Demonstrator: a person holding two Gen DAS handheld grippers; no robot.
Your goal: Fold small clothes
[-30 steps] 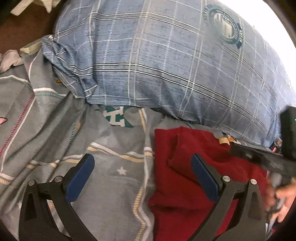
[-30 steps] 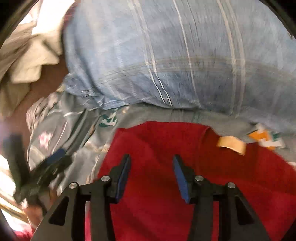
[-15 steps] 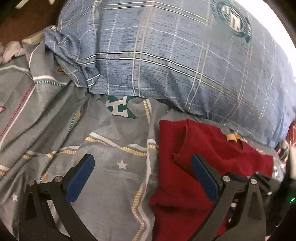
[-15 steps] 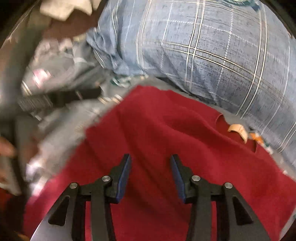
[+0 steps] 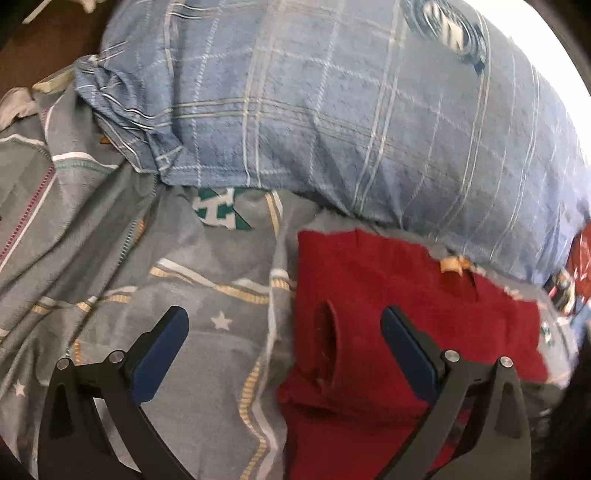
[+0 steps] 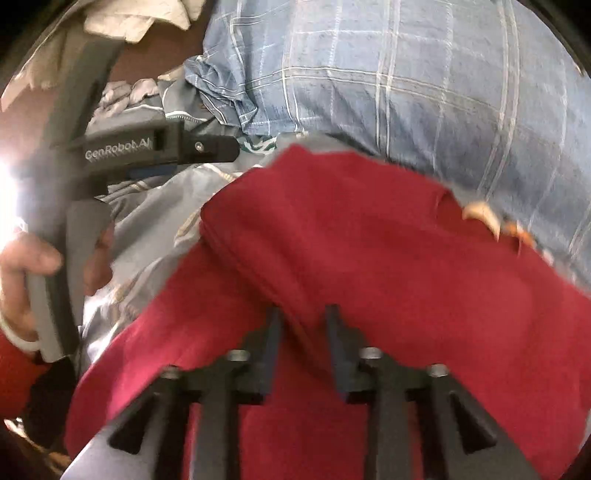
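A small dark red garment (image 5: 388,314) with a tan neck label (image 5: 451,265) lies on the grey patterned bedsheet (image 5: 184,295), just below a blue plaid pillow (image 5: 351,129). My left gripper (image 5: 284,328) is open wide and empty above the garment's left edge. In the right wrist view the red garment (image 6: 369,240) fills the lower frame, with a raised fold running between the fingers. My right gripper (image 6: 303,321) is narrowly apart around that fold; a grip is not clear. The left gripper's body (image 6: 147,147) shows at the left of that view.
The blue plaid pillow (image 6: 406,74) blocks the far side. White cloth (image 6: 136,18) and dark wood lie beyond the bed at the upper left. A hand (image 6: 22,273) holds the left gripper's handle. Red and printed items (image 5: 580,258) sit at the right edge.
My right gripper has dropped lower onto the red garment and its fingers have drawn closer around a fold. The left gripper stayed open and shifted slightly; the garment lies flatter with an armhole showing.
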